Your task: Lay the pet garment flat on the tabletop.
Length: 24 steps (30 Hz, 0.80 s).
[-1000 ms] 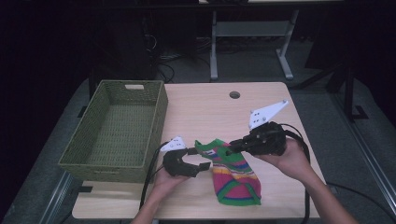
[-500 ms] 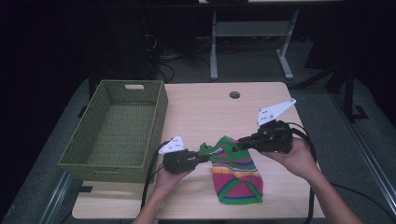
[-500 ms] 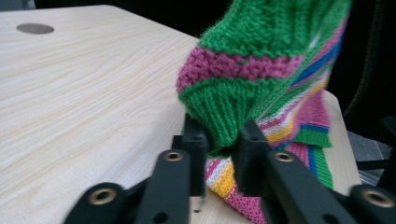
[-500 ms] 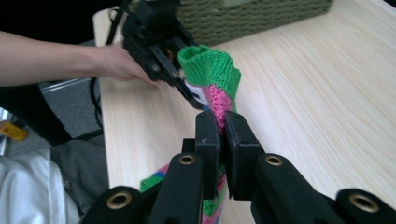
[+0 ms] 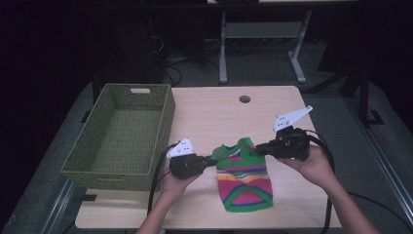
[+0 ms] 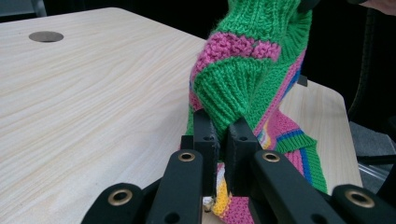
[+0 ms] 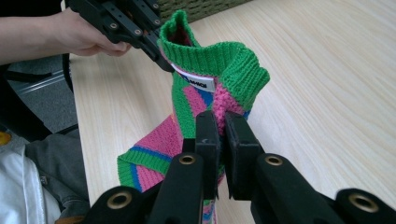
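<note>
A small knitted sweater [image 5: 243, 178], striped green, pink, blue and yellow, is held over the near half of the tabletop [image 5: 214, 112], between the person's 2 hands. The left gripper [image 5: 213, 159] has its jaws clenched on the green ribbed cuff at the garment's left shoulder; in the left gripper view that cuff [image 6: 223, 100] is pinched tight between the 2 black jaws. The right gripper [image 5: 256, 150] is clamped on the opposite shoulder, its jaws closed on pink and green knit [image 7: 219, 105]. The upper part is lifted, with the collar standing up and a white label [image 7: 196, 81] showing inside it, while the hem lies on the wood. A woven green basket [image 5: 122, 136] sits at the tabletop's left edge, just beside the left hand [image 5: 175, 183].
</note>
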Motion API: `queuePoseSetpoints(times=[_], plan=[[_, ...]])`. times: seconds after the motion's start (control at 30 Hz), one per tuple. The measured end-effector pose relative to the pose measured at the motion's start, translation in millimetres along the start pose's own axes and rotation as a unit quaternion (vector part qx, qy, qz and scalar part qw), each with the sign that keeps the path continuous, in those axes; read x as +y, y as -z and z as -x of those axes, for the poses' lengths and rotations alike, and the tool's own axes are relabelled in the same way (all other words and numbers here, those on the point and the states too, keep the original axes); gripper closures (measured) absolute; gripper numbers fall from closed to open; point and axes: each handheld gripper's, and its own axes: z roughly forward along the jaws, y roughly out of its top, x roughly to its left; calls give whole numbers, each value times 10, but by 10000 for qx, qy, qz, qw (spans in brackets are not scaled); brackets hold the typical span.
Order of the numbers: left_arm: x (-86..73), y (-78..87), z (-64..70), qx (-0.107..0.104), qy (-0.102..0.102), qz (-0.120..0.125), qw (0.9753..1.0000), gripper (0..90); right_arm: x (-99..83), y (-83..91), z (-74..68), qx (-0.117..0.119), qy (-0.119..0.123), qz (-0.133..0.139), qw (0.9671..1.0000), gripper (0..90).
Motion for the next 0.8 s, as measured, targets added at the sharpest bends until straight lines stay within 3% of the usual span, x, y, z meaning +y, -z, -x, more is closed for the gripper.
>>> queuePoseSetpoints(times=[0.5, 0.8], plan=[[117, 23, -1, 229, 120, 56, 9997, 857, -84, -93, 105, -42, -135, -14, 9999, 843], [154, -58, -92, 491, 316, -13, 9983, 858, -120, -113, 238, -140, -279, 55, 9995, 843]])
